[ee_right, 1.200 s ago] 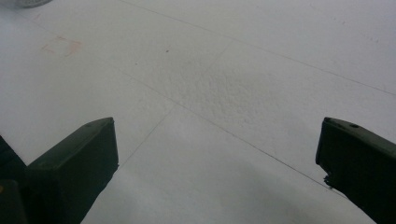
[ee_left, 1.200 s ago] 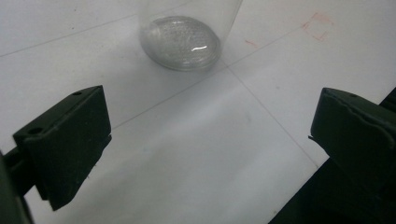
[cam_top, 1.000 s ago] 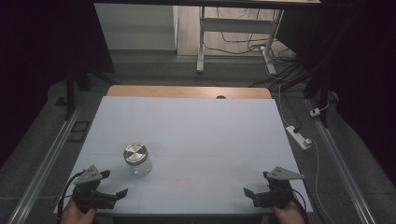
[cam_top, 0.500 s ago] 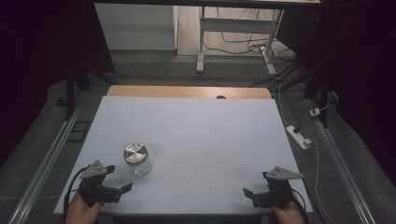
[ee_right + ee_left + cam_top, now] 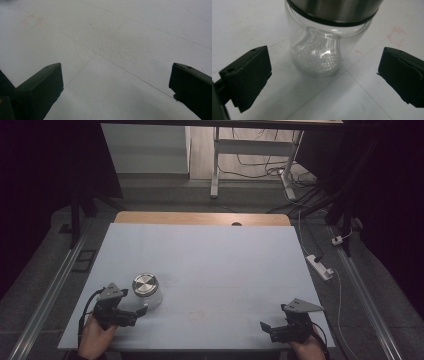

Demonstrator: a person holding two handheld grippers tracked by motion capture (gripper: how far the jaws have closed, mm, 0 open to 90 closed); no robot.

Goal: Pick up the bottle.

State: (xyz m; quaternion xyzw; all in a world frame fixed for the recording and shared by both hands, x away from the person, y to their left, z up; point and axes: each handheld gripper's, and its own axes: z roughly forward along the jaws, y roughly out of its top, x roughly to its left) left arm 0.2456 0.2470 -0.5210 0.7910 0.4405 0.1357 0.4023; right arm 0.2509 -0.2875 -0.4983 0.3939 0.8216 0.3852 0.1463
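A clear glass jar [image 5: 146, 289] with a brushed metal lid stands upright on the pale table [image 5: 225, 260] at the near left. My left gripper [image 5: 137, 314] sits just in front of it, open, its jaws pointing at the jar. In the left gripper view the jar [image 5: 319, 50] stands close ahead, centred between the two wide-apart black pads [image 5: 249, 75], and nothing touches it. My right gripper [image 5: 268, 328] rests open near the table's front right corner. In the right gripper view, bare table surface [image 5: 117, 45] lies between its jaws.
A wooden strip [image 5: 200, 218] runs along the table's far edge. A power strip [image 5: 320, 267] and cables lie on the floor to the right. A white desk frame [image 5: 215, 160] stands behind. Faint red marks [image 5: 397, 36] show on the table beside the jar.
My left gripper has moved forward and to the right, up to the jar, with its jaws now turned toward it. The right gripper has stayed in place.
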